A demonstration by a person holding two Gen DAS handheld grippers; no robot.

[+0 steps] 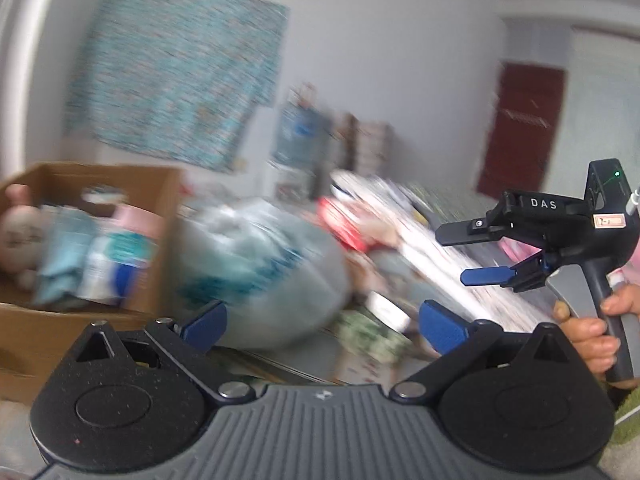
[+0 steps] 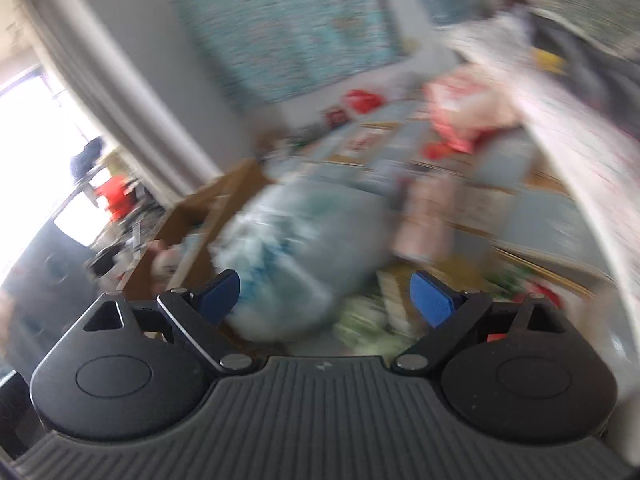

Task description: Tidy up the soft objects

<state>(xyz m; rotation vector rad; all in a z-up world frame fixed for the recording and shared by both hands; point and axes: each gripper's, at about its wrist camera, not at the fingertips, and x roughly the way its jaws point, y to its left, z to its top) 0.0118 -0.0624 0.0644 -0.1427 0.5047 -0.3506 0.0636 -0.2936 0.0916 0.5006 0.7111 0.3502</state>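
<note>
Both grippers, left (image 1: 322, 322) and right (image 2: 325, 300), jaws spread, face one plastic bag (image 1: 260, 268).

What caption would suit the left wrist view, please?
Both open hand-held grippers near a plastic bag beside a cardboard box.

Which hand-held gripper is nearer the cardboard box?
Left. The left hand-held gripper is open beside the cardboard box, with the pale plastic bag just ahead. The right hand-held gripper, also open, hovers farther right, beyond that bag.
</note>
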